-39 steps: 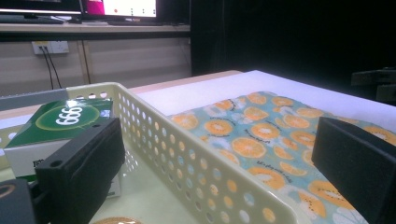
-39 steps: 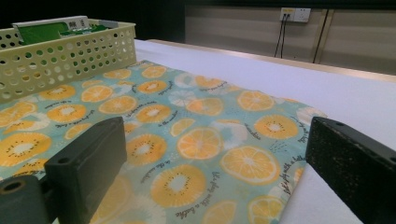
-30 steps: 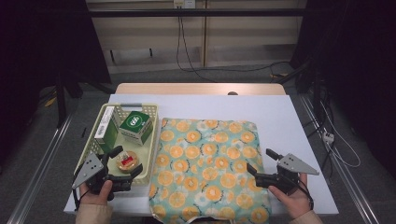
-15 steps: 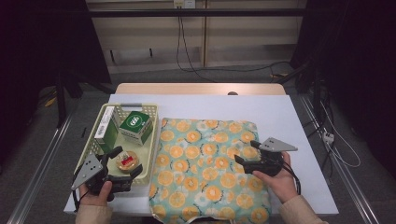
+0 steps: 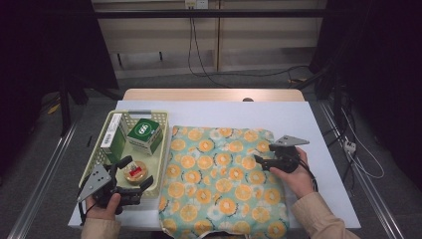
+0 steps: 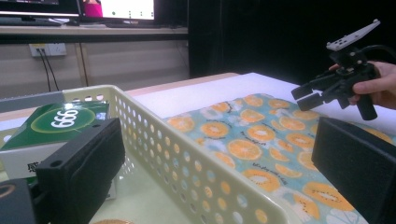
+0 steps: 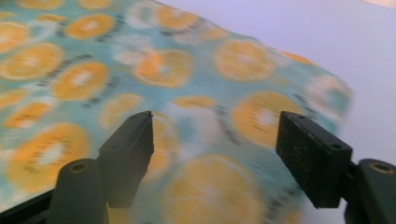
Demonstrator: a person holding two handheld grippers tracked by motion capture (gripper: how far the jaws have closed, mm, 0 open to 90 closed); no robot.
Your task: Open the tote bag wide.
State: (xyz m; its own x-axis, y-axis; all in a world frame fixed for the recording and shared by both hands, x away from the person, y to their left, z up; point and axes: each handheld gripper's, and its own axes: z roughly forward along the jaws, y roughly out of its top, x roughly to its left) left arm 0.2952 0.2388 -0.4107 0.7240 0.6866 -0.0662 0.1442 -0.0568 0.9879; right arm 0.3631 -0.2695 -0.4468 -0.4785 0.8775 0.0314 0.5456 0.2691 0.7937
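A cloth [image 5: 219,179] printed with orange slices lies flat on the white table. My right gripper [image 5: 265,153] hovers over the cloth's right part, near its far right corner. Its jaws have just been closing a little but stand open, with nothing between them and the cloth [image 7: 163,70] below. My left gripper [image 5: 135,173] rests open at the near end of a pale basket [image 5: 166,144], its jaws astride the basket's wall [image 6: 187,163]. The right gripper [image 6: 306,95] also appears far off in the left gripper view.
The basket holds a green box [image 5: 144,132], a tall white and green box [image 5: 112,132] and a small round red-topped item [image 5: 134,172]. Bare white table [image 5: 318,129] runs behind and to the right of the cloth. Cables hang behind the table.
The right gripper has moved from the cloth's near right edge leftward and farther from the person, over the cloth. The left gripper has stayed in place.
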